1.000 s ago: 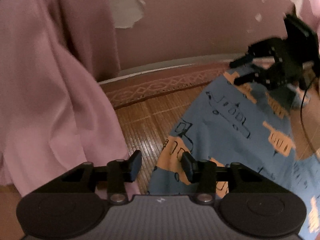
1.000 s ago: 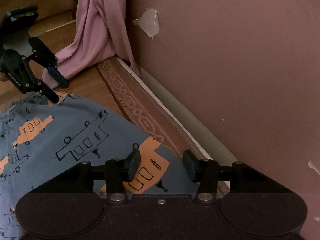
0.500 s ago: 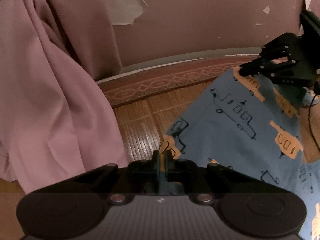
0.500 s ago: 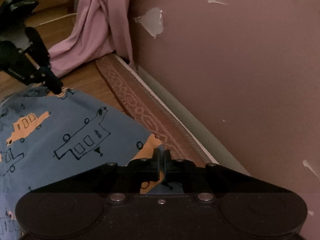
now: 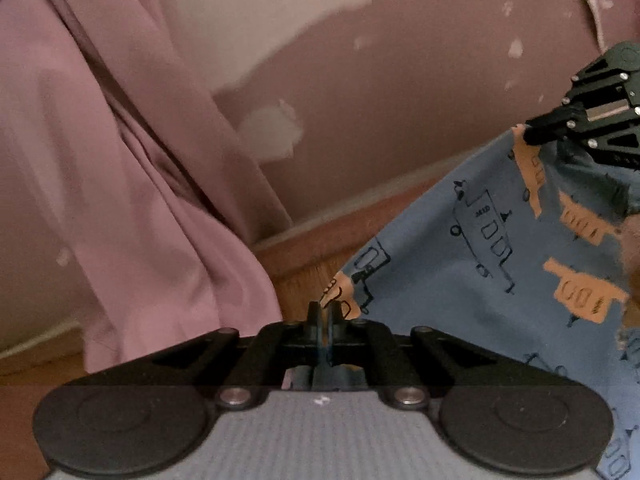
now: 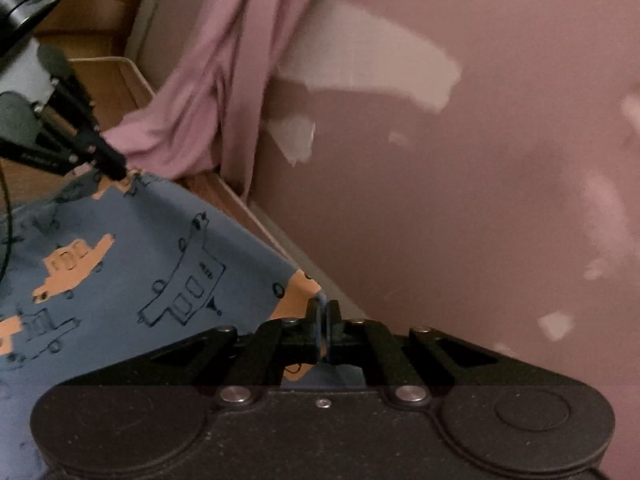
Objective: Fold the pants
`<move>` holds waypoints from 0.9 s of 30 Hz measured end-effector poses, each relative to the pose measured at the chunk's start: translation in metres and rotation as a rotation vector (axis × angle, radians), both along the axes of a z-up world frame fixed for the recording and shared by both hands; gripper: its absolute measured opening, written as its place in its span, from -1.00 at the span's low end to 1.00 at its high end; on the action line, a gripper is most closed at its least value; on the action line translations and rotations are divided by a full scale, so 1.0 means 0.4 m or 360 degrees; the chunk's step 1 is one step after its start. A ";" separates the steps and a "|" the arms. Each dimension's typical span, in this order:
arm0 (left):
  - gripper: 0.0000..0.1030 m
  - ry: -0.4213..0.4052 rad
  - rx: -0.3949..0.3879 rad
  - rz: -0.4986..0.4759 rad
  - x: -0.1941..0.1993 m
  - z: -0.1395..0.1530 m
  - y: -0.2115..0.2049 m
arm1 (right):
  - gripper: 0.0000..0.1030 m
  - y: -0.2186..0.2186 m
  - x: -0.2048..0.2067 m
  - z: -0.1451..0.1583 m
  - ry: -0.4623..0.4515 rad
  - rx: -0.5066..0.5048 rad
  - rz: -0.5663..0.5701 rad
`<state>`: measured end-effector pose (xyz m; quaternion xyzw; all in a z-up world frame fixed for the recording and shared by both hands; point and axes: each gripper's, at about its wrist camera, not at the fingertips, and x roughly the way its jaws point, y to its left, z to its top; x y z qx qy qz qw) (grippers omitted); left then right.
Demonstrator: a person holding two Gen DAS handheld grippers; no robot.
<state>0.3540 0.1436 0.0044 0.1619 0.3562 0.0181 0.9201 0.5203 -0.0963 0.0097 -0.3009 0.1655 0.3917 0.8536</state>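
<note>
Since a second ago both sets of fingers have clamped shut on the pants' edge and lifted it.

Left wrist view: our left gripper pinches one corner of the pants, soft, light cloth best held at its corners. Beyond, the right gripper bites the other corner.

Right wrist view: our right gripper grips its corner; the floor below probably still carries the rest, though blurred.

I see the wall close ahead and a pink curtain crowding my left tongs; bare floor between them.
</note>
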 end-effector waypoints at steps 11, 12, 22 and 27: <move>-0.95 -0.0224 0.0120 -0.0237 -0.288 0.055 -0.106 | -0.99 -0.170 -0.412 0.079 -0.0312 -0.0053 0.0046; -0.95 -0.0210 0.0157 -0.0283 -0.312 0.050 -0.117 | -0.99 -0.184 -0.449 0.074 -0.0316 -0.0082 0.0056; -0.94 -0.0060 0.0319 -0.0482 -0.466 -0.052 -0.174 | -0.99 -0.234 -0.695 -0.062 -0.0145 -0.0260 0.0135; -0.77 0.0010 0.0317 -0.0476 -0.483 -0.087 -0.167 | -0.98 -0.222 -0.699 -0.098 -0.0039 -0.0252 0.0111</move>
